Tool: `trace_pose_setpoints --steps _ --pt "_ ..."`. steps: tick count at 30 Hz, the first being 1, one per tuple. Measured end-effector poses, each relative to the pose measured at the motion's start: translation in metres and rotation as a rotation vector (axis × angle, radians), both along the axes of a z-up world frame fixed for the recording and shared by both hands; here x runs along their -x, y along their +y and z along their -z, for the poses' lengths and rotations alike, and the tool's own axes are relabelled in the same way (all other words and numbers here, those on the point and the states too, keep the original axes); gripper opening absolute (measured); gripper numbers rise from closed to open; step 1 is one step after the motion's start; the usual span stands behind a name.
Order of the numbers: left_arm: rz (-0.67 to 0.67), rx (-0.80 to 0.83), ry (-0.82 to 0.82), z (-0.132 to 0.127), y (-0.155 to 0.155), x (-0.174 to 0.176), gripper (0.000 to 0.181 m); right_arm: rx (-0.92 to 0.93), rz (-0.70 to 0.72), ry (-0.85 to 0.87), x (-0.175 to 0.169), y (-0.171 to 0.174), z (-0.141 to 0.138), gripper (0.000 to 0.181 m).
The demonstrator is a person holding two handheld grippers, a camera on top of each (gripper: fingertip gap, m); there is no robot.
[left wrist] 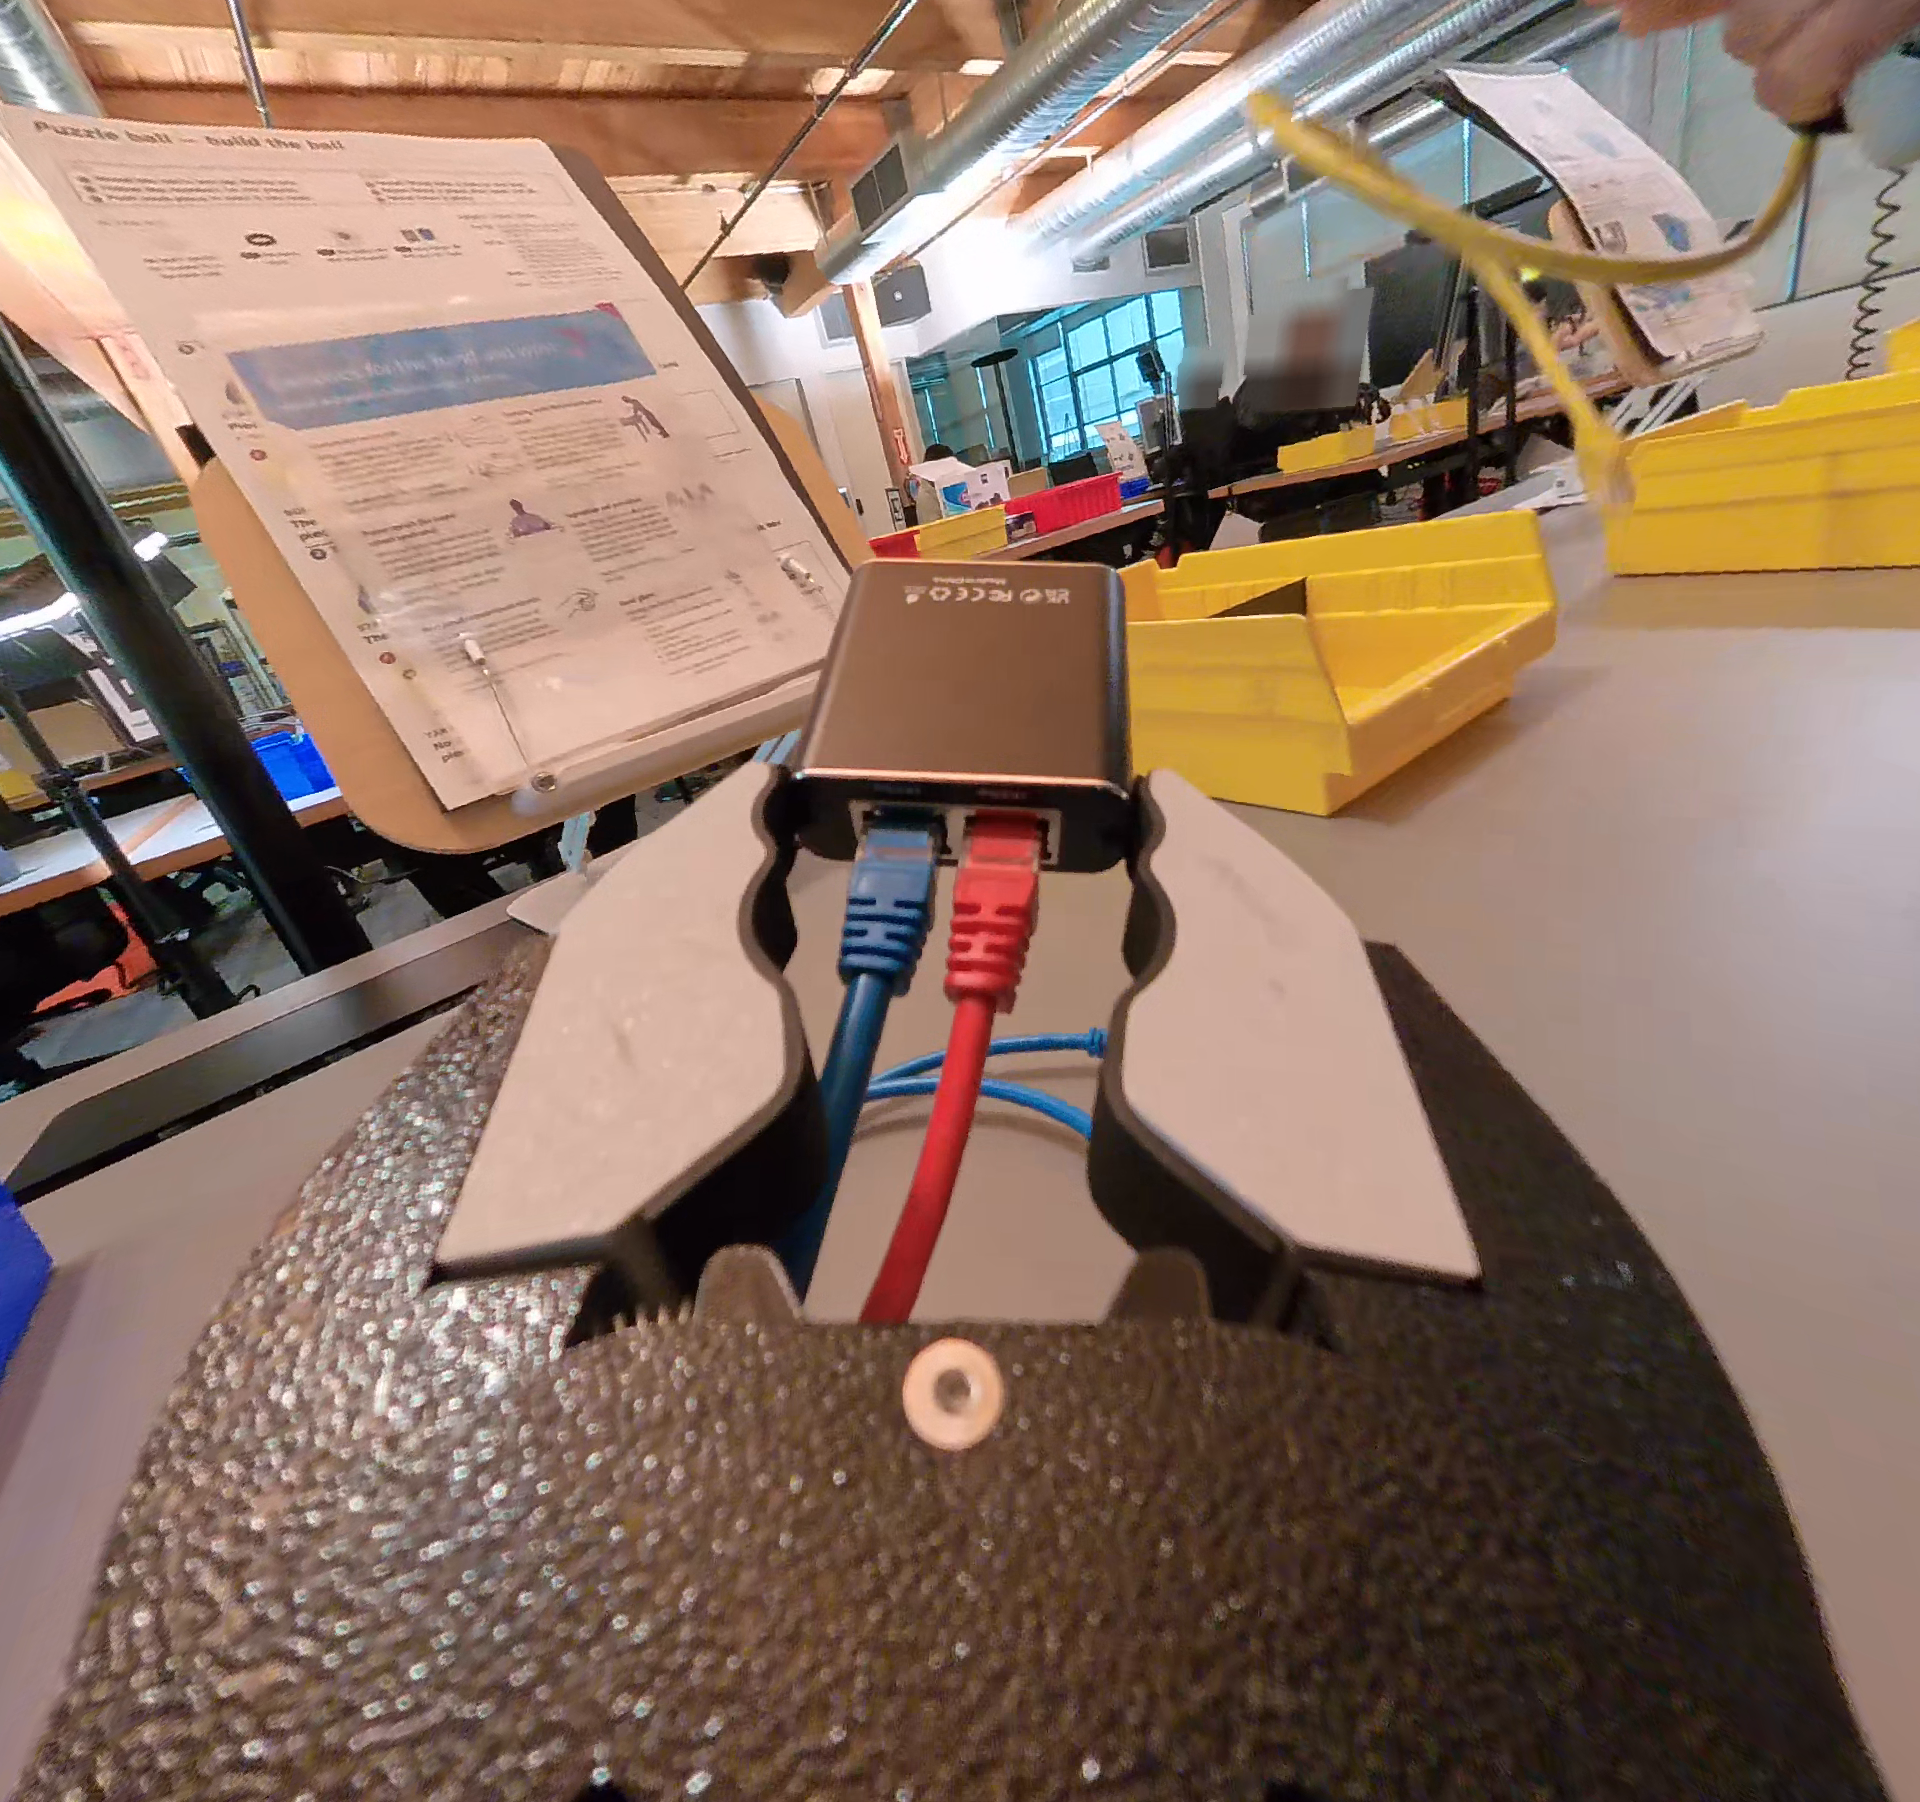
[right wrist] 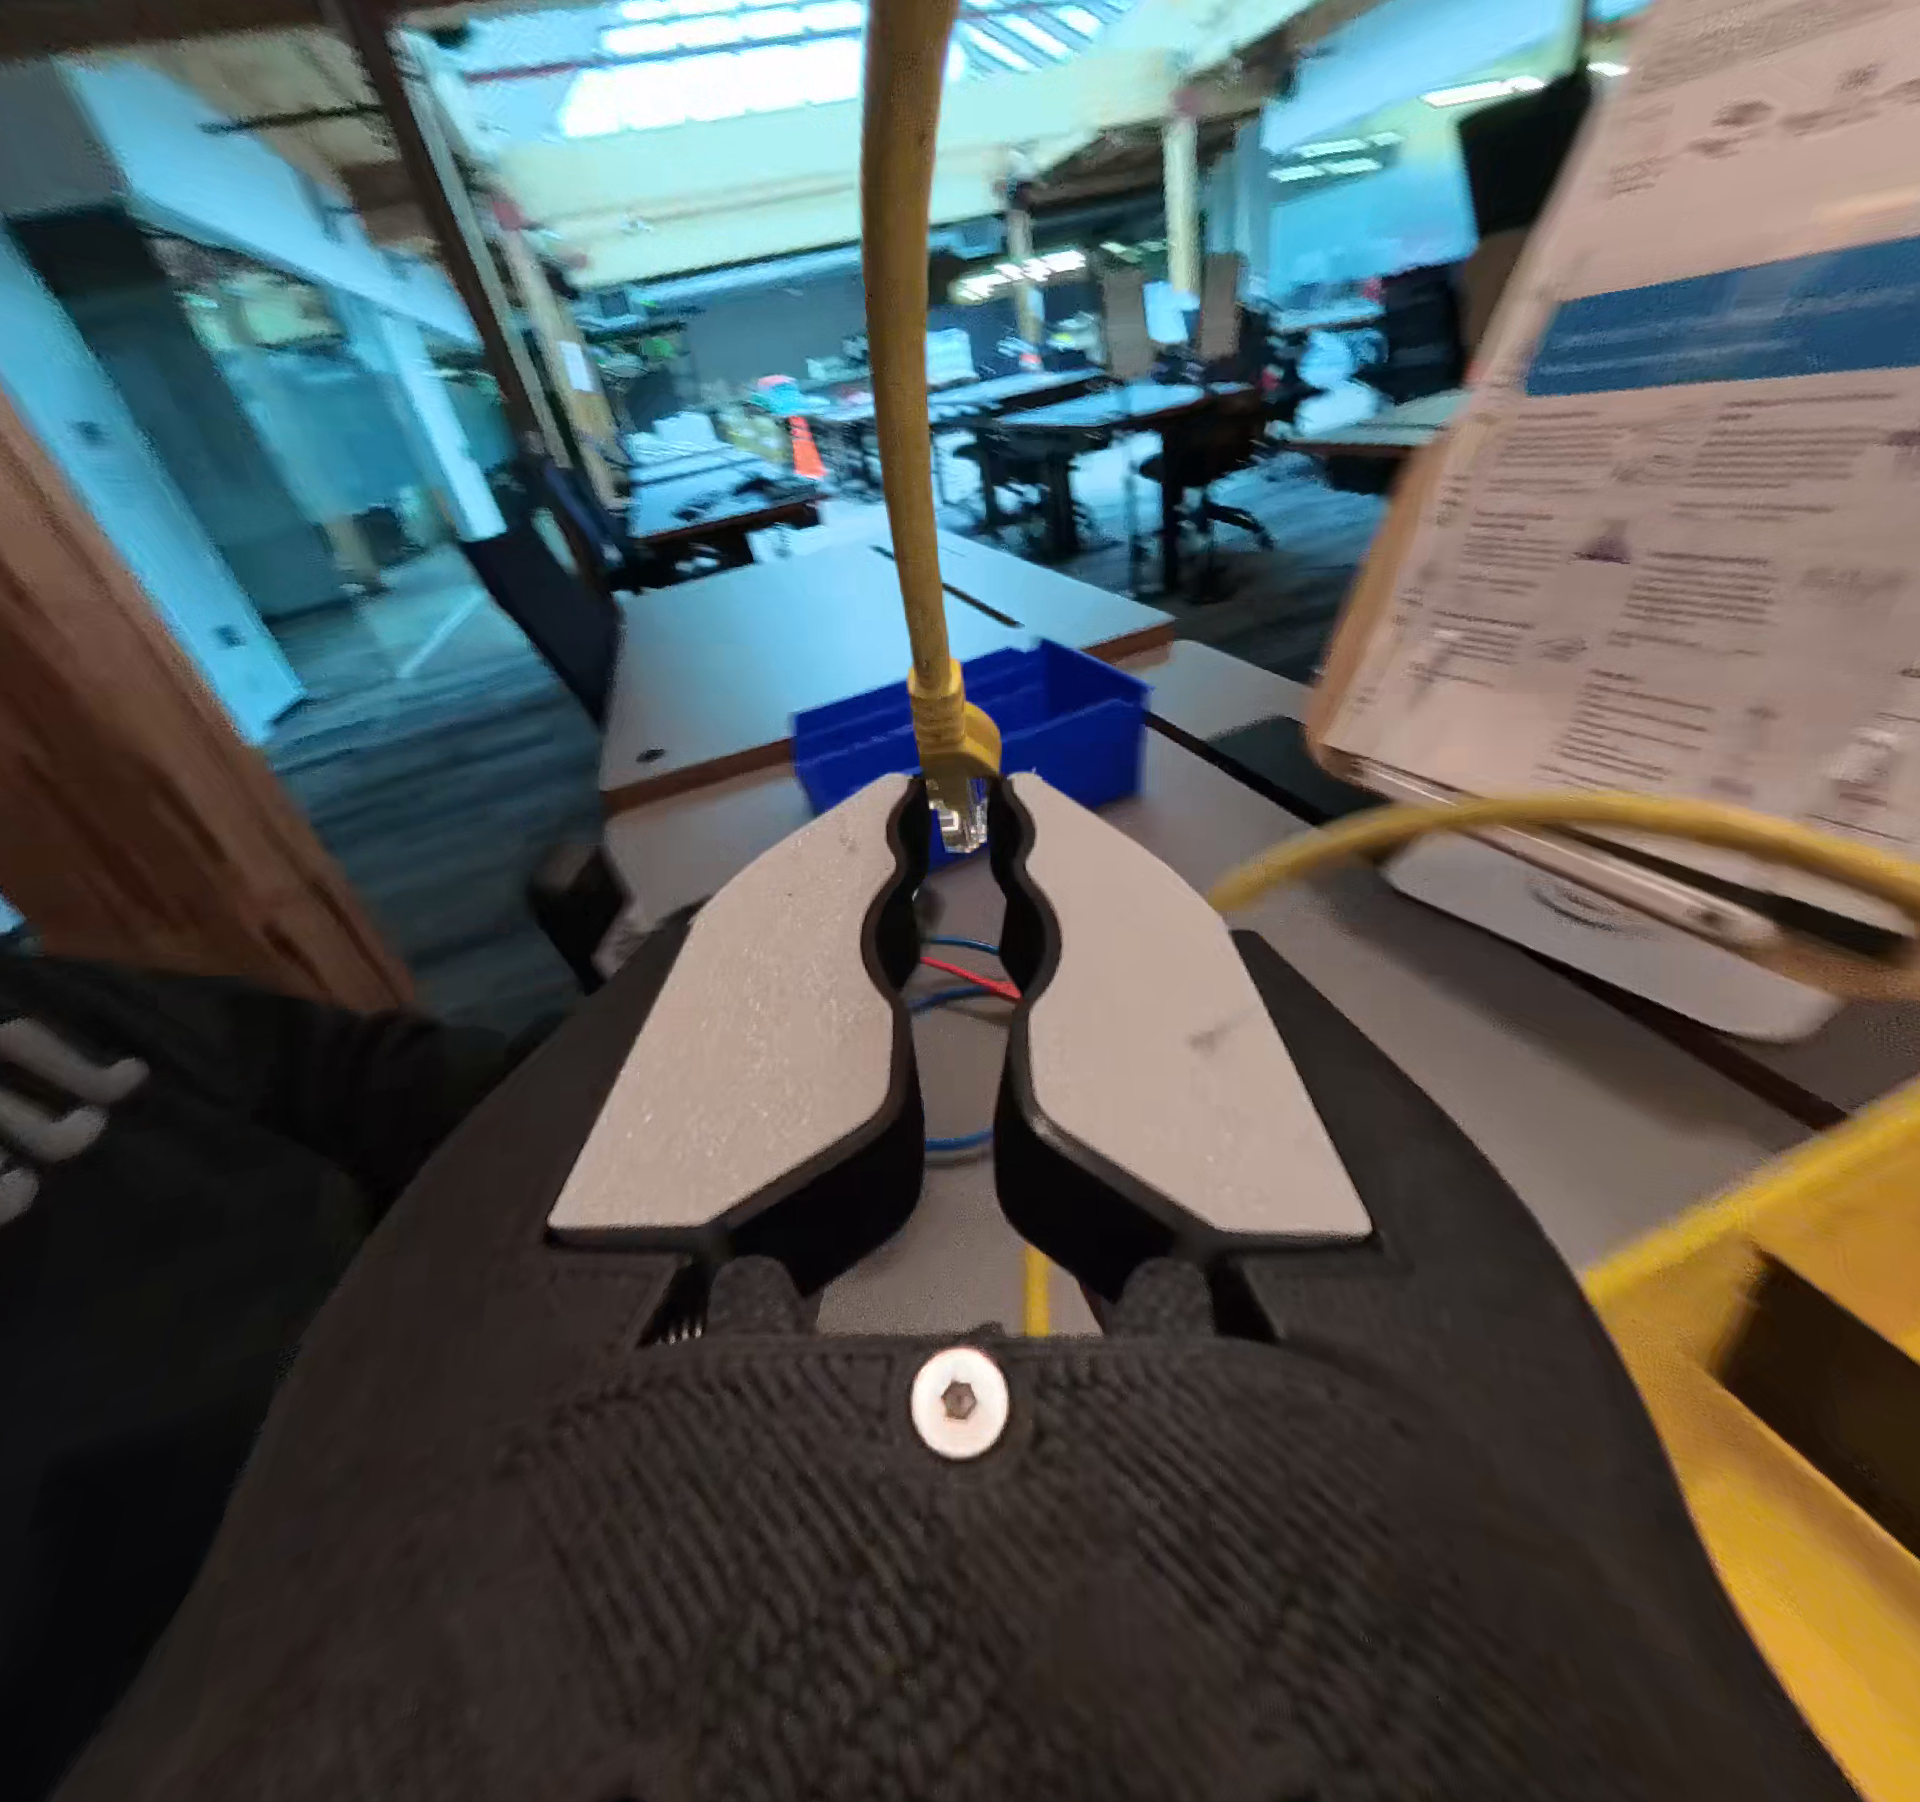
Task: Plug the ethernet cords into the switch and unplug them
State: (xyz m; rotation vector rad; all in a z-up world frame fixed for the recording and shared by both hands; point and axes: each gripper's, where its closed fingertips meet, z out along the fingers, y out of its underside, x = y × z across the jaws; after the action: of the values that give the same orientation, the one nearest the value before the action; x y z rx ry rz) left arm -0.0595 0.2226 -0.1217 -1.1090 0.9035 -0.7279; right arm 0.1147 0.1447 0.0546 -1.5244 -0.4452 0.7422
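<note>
Here the left claw point(left wrist: 961, 838) was clamped on the near end of the black switch point(left wrist: 966, 682), one finger against each side, pinning it on the grey counter point(left wrist: 1558, 921). A blue cord point(left wrist: 883, 911) and a red cord point(left wrist: 992, 921) sat plugged side by side in the two ports facing the camera, and their slack ran back between the fingers and under the claw. In the right wrist view, the right claw point(right wrist: 958, 817) was closed on the clear plug of a yellow cord point(right wrist: 904, 350), pinched at the fingertips with the boot sticking out above them. The cord rose out of frame and another stretch looped back in from the right. In the left wrist view that cord hung high and well apart from the switch, its other plug dangling near the yellow bins point(left wrist: 1340, 672).

Whether the yellow plug was on its way in or had just come out could not be told from these views. No free port showed on the visible face. If insertion was the step in hand, the next move would call for bringing the plug down level with an open port, clip turned the right way, while the left claw braced the switch. A printed sheet on a stand point(left wrist: 436, 422) stood behind.
</note>
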Motion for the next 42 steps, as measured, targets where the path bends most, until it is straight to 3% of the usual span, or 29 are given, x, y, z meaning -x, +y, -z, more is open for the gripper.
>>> trace_pose_setpoints --steps 3,6,8,12,18,19,20,23,25,28,31,34,36,39,42 --pt "0.009 -0.001 0.009 0.002 -0.001 -0.002 0.06 0.055 0.056 -0.098 -0.048 0.023 0.011 0.011" --pt "0.015 0.003 0.015 0.003 -0.002 -0.003 0.06 0.086 0.076 -0.019 -0.084 0.046 0.026 0.011" --pt "0.017 0.004 0.018 0.004 -0.001 -0.004 0.06 0.126 0.129 -0.029 -0.108 0.064 0.055 0.011" --pt "0.03 0.014 0.02 0.006 -0.002 -0.005 0.06 0.223 0.129 -0.062 -0.123 0.087 0.113 0.011" --pt "0.046 0.019 0.039 0.01 -0.003 -0.007 0.06 0.659 0.277 -0.257 -0.141 0.102 0.213 0.007" --pt "0.059 0.024 0.046 0.01 -0.005 -0.008 0.06 0.731 0.29 -0.267 -0.141 0.098 0.223 0.012" --pt "0.07 0.027 0.055 0.012 -0.006 -0.009 0.06 0.797 0.288 -0.27 -0.138 0.091 0.23 0.028" --pt "0.104 0.038 0.091 0.016 -0.008 -0.011 0.06 0.84 0.326 -0.281 -0.136 0.069 0.23 0.064" --pt "0.154 0.053 0.121 0.02 -0.012 -0.013 0.06 0.844 0.307 -0.291 -0.131 0.047 0.223 0.07" --pt "0.272 0.086 0.191 0.027 -0.02 -0.015 0.06 0.658 0.234 -0.354 -0.101 0.02 0.193 0.076" --pt "0.421 0.121 0.279 0.035 -0.032 -0.017 0.06 0.33 -0.013 -0.46 -0.009 -0.003 0.168 0.08" --pt "0.596 0.132 0.417 0.046 -0.052 -0.018 0.06 0.094 -0.147 -0.612 0.077 -0.016 0.174 0.097" --pt "0.654 0.096 0.477 0.049 -0.062 -0.017 0.06 0.039 -0.2 -0.698 0.116 -0.018 0.189 0.099" --pt "0.72 0.051 0.463 0.042 -0.076 -0.014 0.06 0.077 -0.254 -0.77 0.144 -0.013 0.215 0.096" --pt "0.775 0.03 0.457 0.038 -0.086 -0.009 0.06 0.033 -0.296 -0.73 0.162 -0.011 0.216 0.074"
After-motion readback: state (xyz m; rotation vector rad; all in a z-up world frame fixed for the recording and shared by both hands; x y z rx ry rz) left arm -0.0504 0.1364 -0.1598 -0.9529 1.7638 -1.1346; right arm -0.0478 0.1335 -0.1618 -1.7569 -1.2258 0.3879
